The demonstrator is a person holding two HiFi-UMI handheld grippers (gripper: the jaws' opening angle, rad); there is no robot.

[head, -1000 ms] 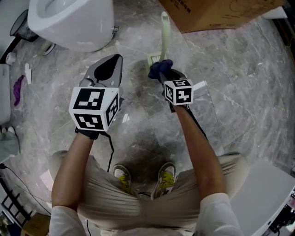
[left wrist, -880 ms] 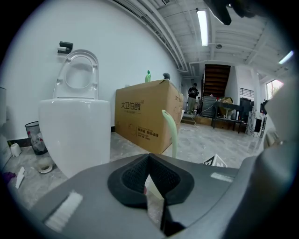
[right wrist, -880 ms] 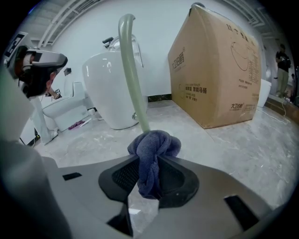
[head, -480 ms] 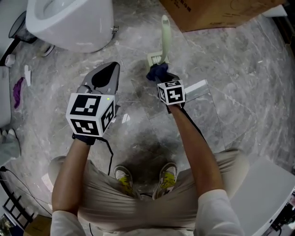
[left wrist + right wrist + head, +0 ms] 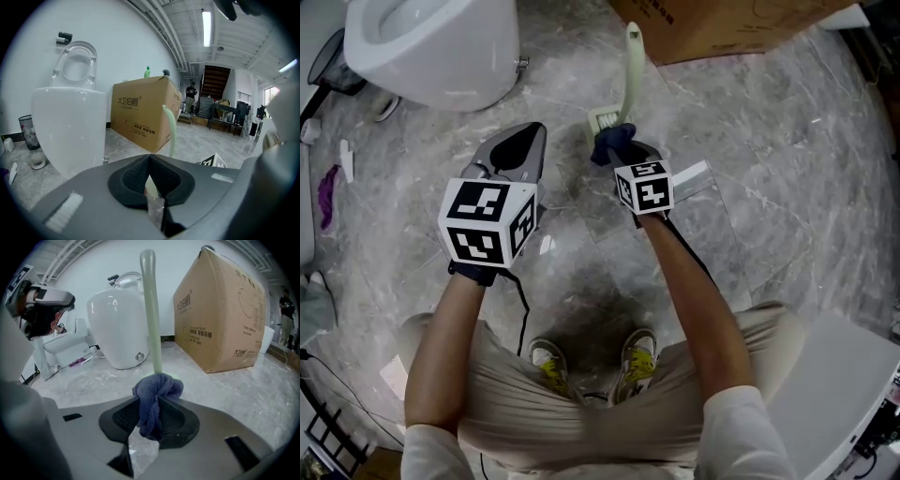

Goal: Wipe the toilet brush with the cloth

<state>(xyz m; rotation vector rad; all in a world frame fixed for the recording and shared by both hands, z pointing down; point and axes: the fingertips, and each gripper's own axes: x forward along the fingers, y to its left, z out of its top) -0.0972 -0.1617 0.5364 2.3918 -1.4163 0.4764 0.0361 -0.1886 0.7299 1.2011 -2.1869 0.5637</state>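
The toilet brush stands upright in its holder [image 5: 602, 119] on the marble floor, its pale green handle [image 5: 630, 67] rising between the toilet and the box. My right gripper [image 5: 617, 150] is shut on a dark blue cloth [image 5: 611, 141] just in front of the brush. In the right gripper view the bunched cloth [image 5: 157, 392] presses against the lower part of the handle [image 5: 151, 310], pinched between the right gripper [image 5: 149, 401] jaws. My left gripper [image 5: 539, 128] hovers to the left of the brush, shut and holding nothing. In the left gripper view the left gripper [image 5: 149, 156] jaws meet, with the handle [image 5: 171, 133] beyond them.
A white toilet [image 5: 441, 47] stands at the far left and a large cardboard box [image 5: 722, 23] at the far right of the brush. A white flat piece [image 5: 698, 176] lies right of my right gripper. A white bin [image 5: 844, 375] sits near right. A purple item [image 5: 325, 197] lies far left.
My right gripper with the cloth has shifted slightly left, closer to the brush handle. The left gripper has stayed about where it was, still shut.
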